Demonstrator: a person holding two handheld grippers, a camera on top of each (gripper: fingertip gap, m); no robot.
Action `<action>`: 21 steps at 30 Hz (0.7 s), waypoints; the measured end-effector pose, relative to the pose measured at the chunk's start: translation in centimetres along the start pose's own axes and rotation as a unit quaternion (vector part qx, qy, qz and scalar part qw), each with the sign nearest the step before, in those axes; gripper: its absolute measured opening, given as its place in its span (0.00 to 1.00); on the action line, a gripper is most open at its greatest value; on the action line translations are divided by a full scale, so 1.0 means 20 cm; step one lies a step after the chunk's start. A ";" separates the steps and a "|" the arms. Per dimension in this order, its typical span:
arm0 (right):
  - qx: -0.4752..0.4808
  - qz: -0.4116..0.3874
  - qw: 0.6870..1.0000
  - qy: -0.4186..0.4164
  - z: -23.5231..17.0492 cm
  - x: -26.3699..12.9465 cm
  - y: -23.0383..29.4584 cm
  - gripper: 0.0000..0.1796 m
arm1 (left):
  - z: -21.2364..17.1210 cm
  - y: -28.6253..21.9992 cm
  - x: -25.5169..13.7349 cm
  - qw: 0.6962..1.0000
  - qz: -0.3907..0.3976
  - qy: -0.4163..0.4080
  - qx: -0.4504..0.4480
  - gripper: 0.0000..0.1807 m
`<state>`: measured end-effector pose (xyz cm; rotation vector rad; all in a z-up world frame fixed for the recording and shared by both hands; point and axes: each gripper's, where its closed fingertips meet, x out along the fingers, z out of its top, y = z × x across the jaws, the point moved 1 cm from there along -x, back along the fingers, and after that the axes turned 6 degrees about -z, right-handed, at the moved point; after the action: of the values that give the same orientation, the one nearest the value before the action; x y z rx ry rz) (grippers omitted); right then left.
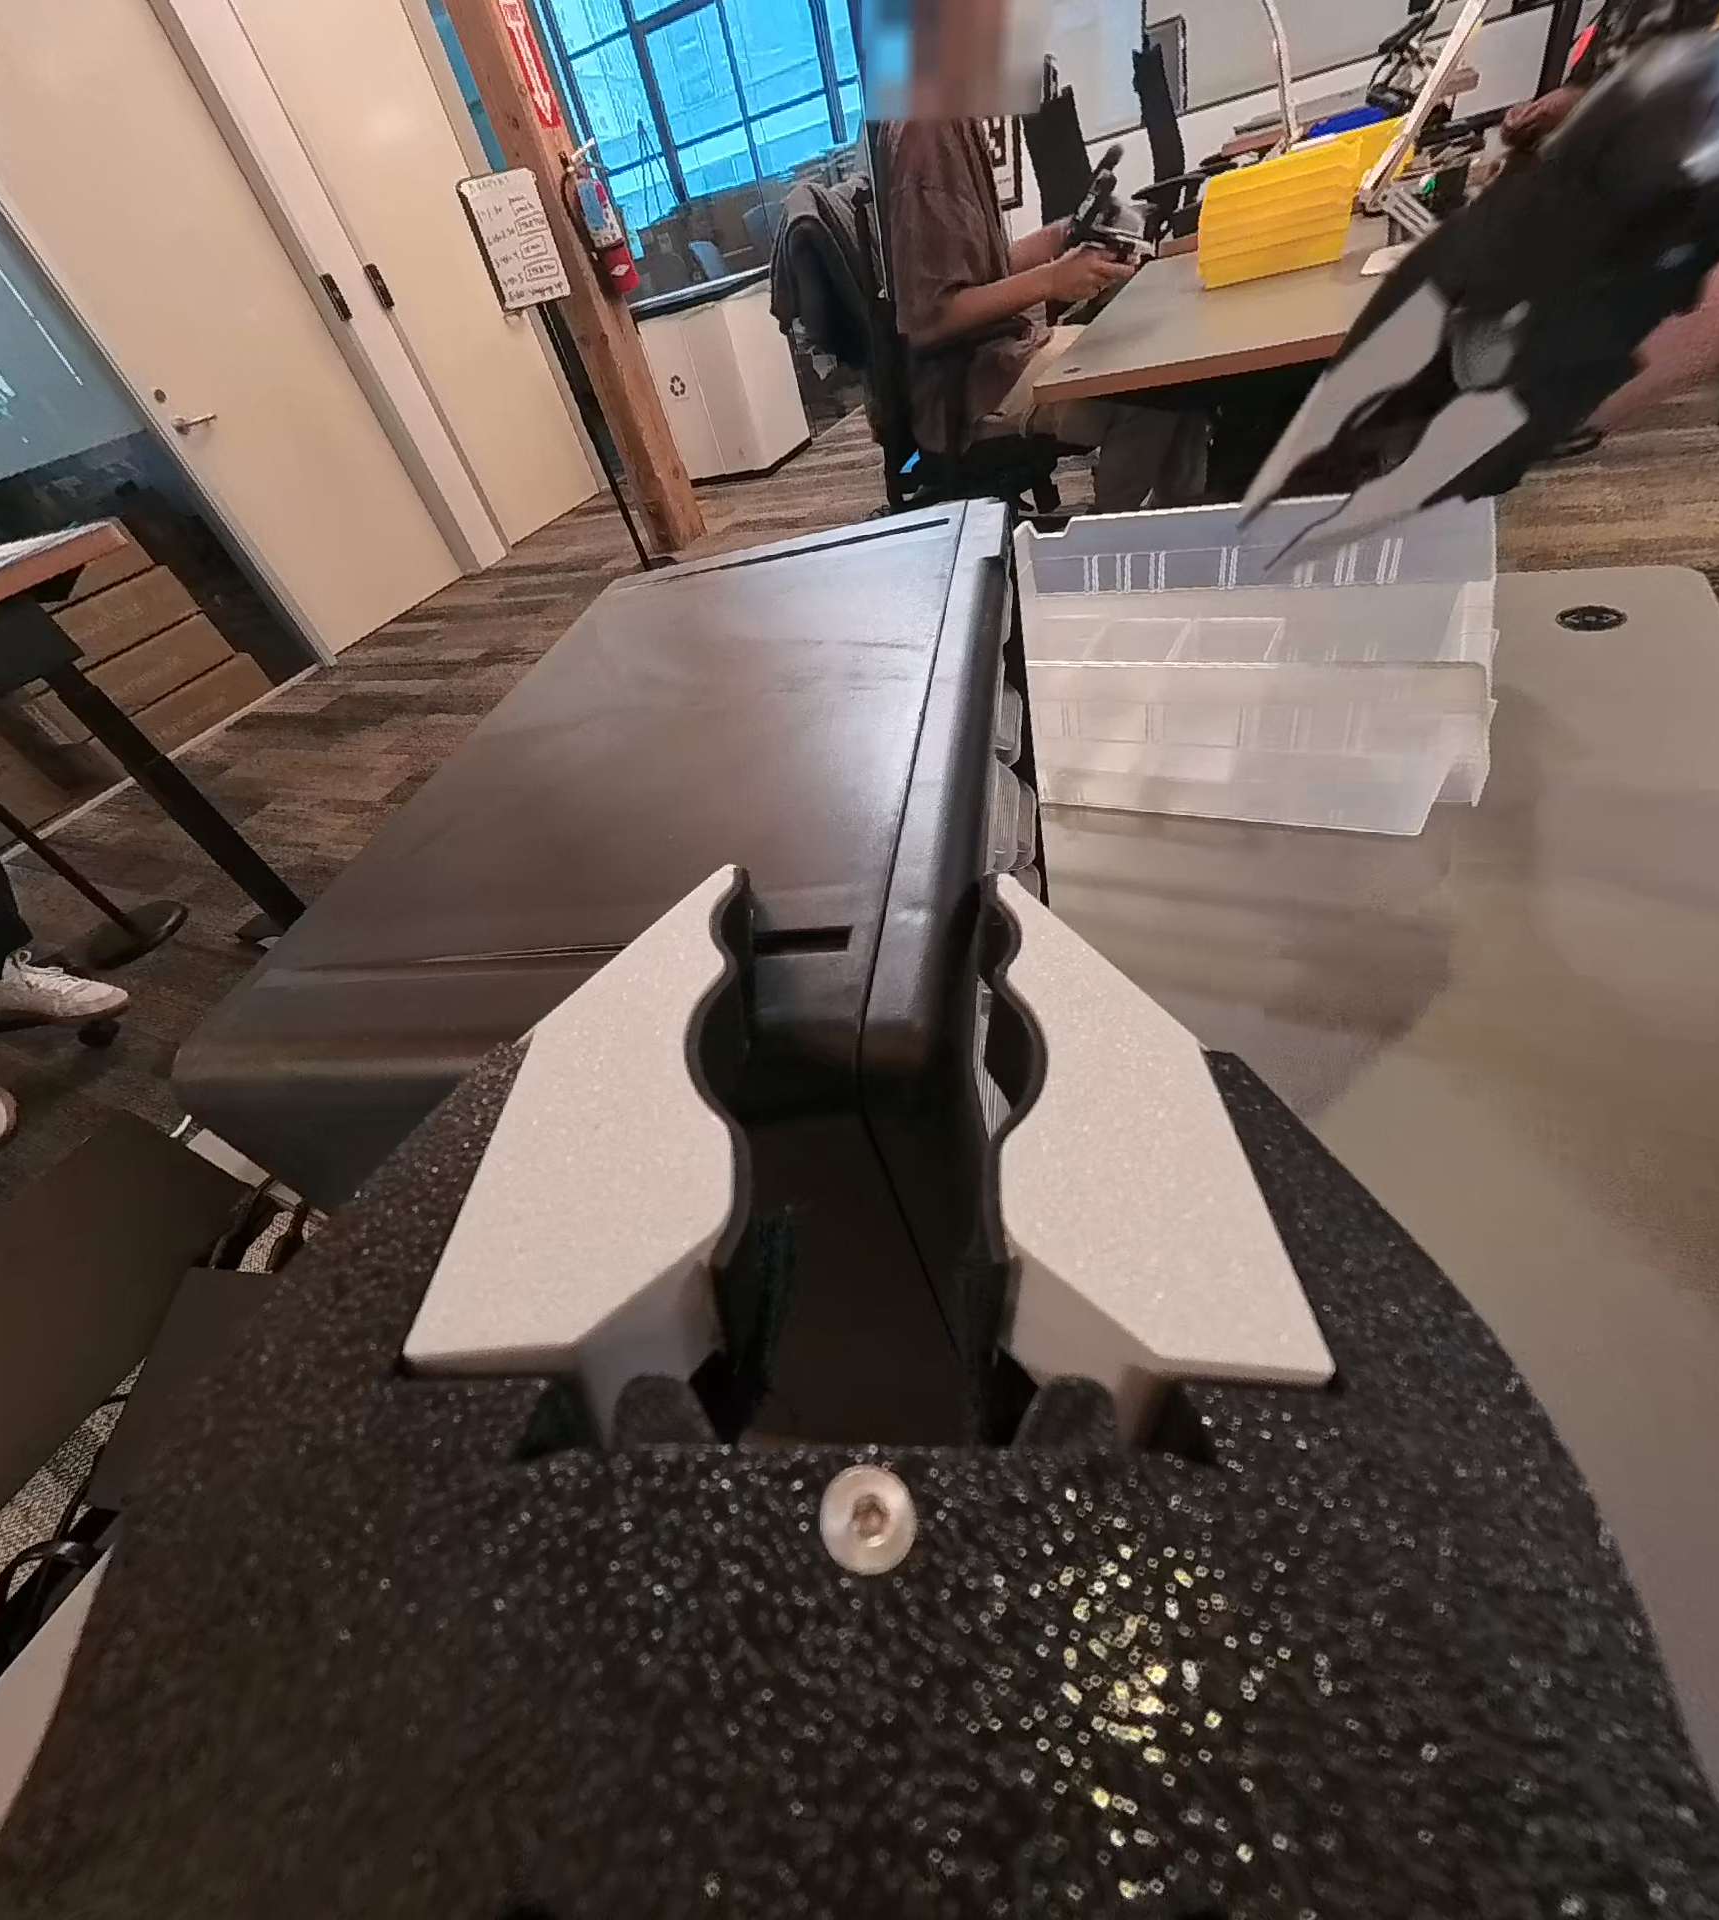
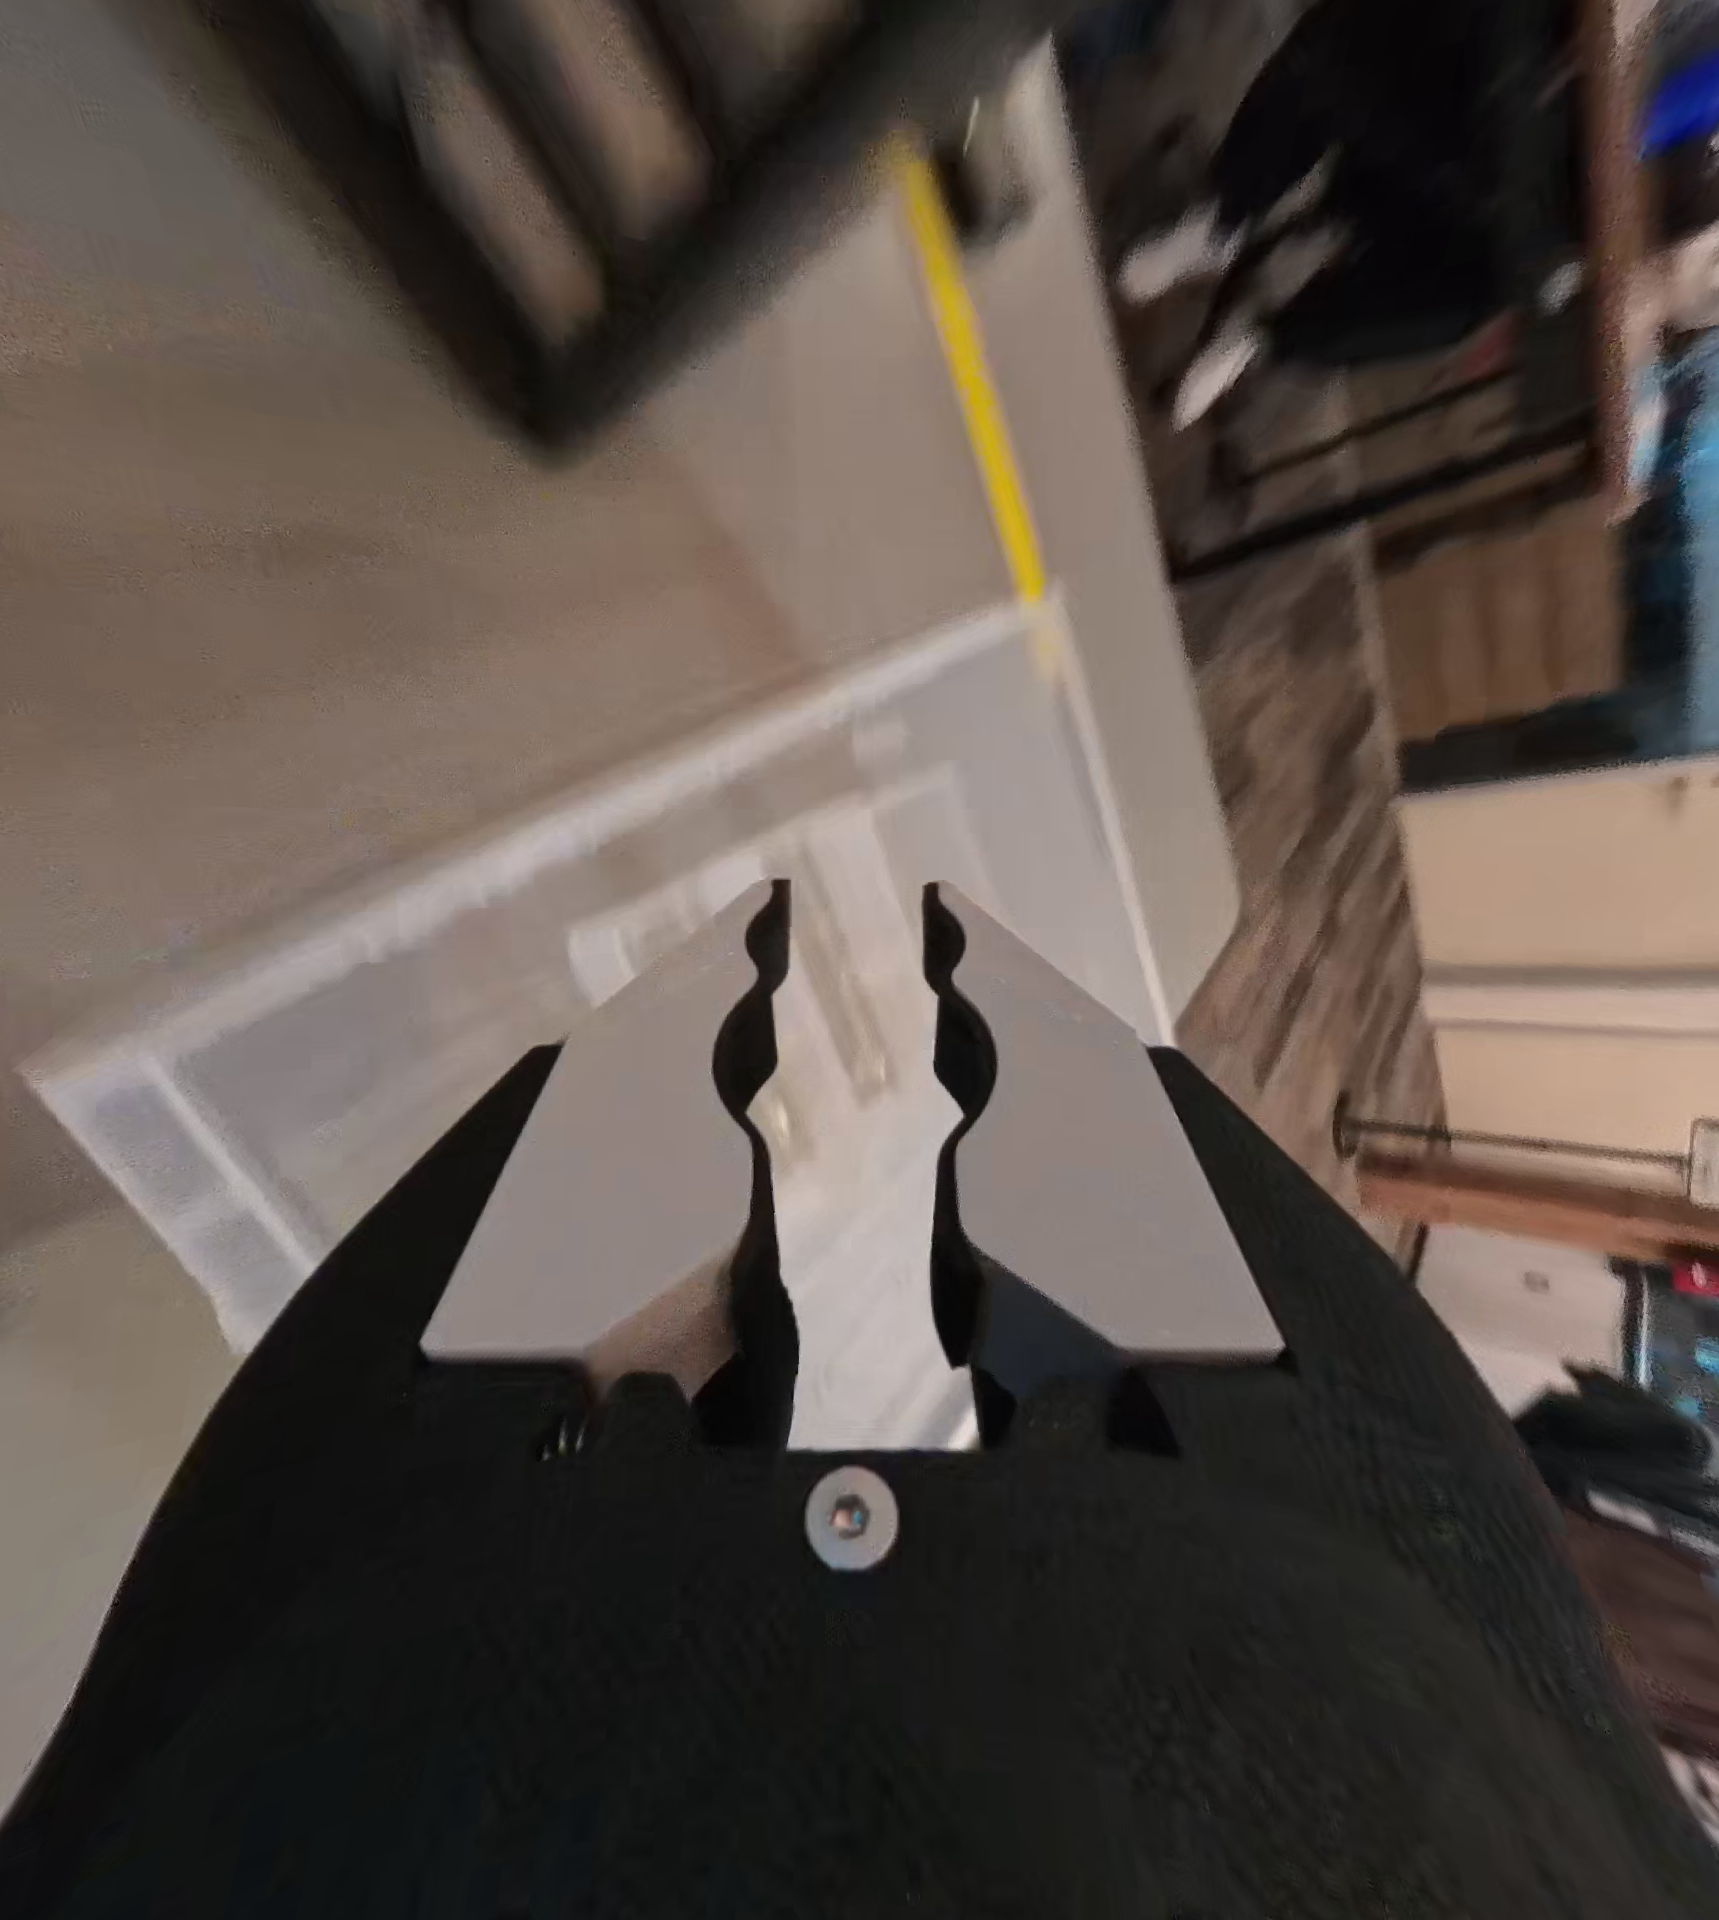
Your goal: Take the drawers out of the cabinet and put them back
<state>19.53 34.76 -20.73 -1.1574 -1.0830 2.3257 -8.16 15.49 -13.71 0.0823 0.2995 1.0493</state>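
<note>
The black cabinet [image 1: 689,727] stands on the grey table [image 1: 1457,1091], its drawer fronts facing right. My left gripper [image 1: 865,904] straddles the cabinet's top front edge and is closed on it. Two clear plastic drawers [image 1: 1250,707] lie stacked on the table to the right of the cabinet. My right gripper [image 1: 1265,535] hovers over the far wall of the top drawer, jaws slightly apart and empty. In the blurred right wrist view the right gripper [image 2: 855,888] points down at a clear drawer [image 2: 419,1039], with the cabinet [image 2: 481,208] at the top.
A person [image 1: 969,312] sits at another table behind, which holds yellow bins [image 1: 1281,223]. A wooden desk [image 1: 3,592] stands to the left, with someone's white shoes [image 1: 44,987] beside it. The table's far edge lies just beyond the drawers.
</note>
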 end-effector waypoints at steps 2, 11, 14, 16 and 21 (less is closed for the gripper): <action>0.011 -0.021 0.998 -0.060 0.24 -0.03 0.02 0.17 | 0.00 0.00 0.00 1.000 0.000 0.000 -0.001 0.23; -0.338 -0.180 0.924 -0.018 0.65 0.25 0.29 0.10 | 0.00 0.00 0.00 1.000 -0.002 0.000 -0.001 0.23; -0.335 -0.165 0.927 -0.033 0.69 0.36 0.38 0.14 | 0.00 0.00 0.00 1.000 -0.003 0.000 0.000 0.23; -0.335 -0.171 0.926 -0.034 0.71 0.40 0.38 0.14 | 0.00 0.00 0.00 1.000 -0.003 0.000 0.000 0.23; -0.337 -0.188 0.922 -0.015 0.69 0.49 0.36 0.14 | 0.00 0.00 0.00 1.000 -0.003 0.000 0.000 0.23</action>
<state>2.92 28.99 -26.19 -0.9864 -2.0104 1.7110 -8.17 15.45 -13.72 0.0816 0.2988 1.0434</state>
